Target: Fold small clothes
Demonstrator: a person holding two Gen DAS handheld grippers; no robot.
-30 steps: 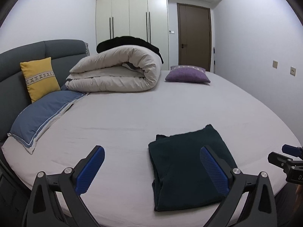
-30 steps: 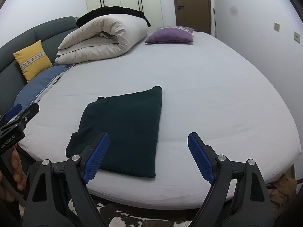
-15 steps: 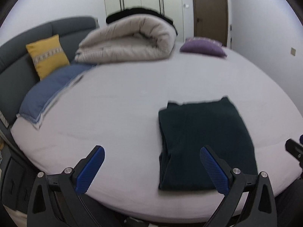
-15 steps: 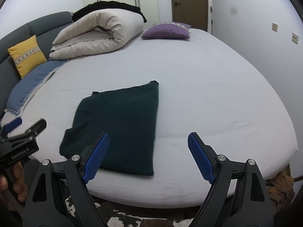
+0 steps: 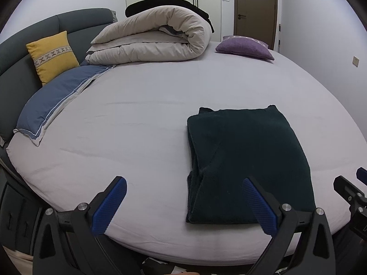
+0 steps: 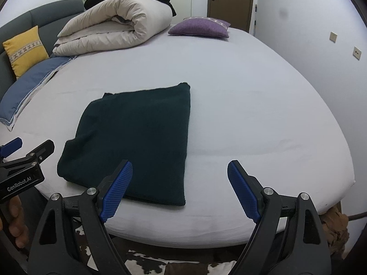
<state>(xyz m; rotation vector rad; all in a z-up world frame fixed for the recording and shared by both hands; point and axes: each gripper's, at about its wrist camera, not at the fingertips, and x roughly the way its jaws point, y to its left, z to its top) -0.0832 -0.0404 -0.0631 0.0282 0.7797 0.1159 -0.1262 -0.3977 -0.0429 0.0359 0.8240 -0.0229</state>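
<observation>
A dark green garment lies folded into a flat rectangle on the grey bed sheet, near the bed's front edge. It also shows in the right wrist view. My left gripper is open and empty, held above the bed's front edge, with its right finger over the garment's near edge. My right gripper is open and empty, over the garment's near right corner. The left gripper also shows at the left of the right wrist view, and the right gripper's tip at the right of the left wrist view.
A rolled beige duvet with black cloth on it lies at the back of the bed. A purple cushion, a yellow cushion and a blue pillow lie around it. A grey headboard stands at left; a cowhide rug lies below.
Both grippers have drawn back and risen, so the bed's front edge and floor now show. The garment lies still. Both grippers stay open.
</observation>
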